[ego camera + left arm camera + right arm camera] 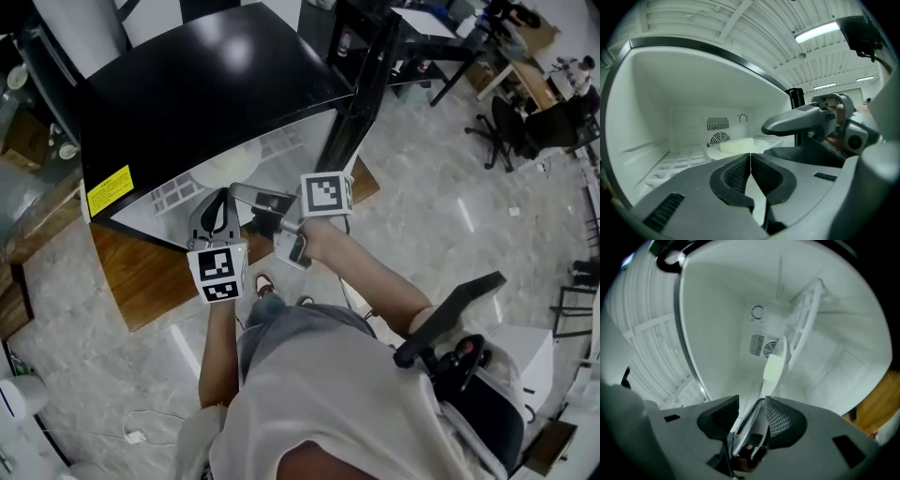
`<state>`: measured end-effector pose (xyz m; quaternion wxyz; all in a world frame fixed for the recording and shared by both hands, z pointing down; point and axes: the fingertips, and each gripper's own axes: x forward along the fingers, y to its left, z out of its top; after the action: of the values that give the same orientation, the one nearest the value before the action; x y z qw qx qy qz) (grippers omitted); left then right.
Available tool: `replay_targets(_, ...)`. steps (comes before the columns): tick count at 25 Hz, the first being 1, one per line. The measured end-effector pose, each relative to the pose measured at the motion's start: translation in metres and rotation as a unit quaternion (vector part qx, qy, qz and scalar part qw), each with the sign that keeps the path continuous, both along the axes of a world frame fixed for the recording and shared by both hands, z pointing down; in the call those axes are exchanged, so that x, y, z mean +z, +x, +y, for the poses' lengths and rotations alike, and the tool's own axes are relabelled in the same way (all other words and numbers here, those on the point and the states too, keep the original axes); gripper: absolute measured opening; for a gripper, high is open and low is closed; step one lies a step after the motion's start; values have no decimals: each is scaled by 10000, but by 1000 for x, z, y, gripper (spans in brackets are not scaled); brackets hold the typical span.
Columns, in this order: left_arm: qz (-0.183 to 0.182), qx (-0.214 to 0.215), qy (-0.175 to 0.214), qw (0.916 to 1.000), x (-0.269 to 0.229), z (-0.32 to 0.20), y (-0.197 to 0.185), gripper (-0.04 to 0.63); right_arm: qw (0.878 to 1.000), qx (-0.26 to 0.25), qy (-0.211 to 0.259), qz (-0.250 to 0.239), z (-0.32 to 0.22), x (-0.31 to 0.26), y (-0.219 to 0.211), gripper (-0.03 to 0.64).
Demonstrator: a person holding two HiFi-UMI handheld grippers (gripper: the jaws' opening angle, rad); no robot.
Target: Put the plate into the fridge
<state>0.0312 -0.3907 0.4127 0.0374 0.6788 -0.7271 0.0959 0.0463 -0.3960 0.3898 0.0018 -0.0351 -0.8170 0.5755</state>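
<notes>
Black-topped, white-lined compact fridge (206, 84) on brown wooden board (150, 272); board on pale marble floor (441, 216). White grid shelf (677, 164) inside fridge. Round white plate (768, 144) on shelf, before back-wall fan vent (720, 138). Pale rectangular block (738, 145) on plate. Before opening: left gripper (750, 154), right gripper (752, 401) to its right. Plate rim between right gripper's jaws.

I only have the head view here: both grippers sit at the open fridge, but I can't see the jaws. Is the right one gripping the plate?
Observer: No. The right gripper view shows the right gripper with its jaws standing apart, the rim of the plate between them but not clamped.
Operator: So is the plate down?
Observer: The left gripper view shows it lying on the white rack inside the fridge, a pale block on top.
</notes>
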Motion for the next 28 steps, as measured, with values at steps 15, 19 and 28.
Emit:
replay_targets(15,-15,-303,-10,9995,-5,1,-12,20,7967,558,5700,1932,-16,9,-9,44)
replay_targets(19,13,-333,67,9994,-14,-1,-14,20,7978,585,5700,1876,-17,4,-18,43)
replay_targets(28,-32,-341,66,9994,-30,-16,-16,20,7862,517,5860,1894,-25,-9,-22,31)
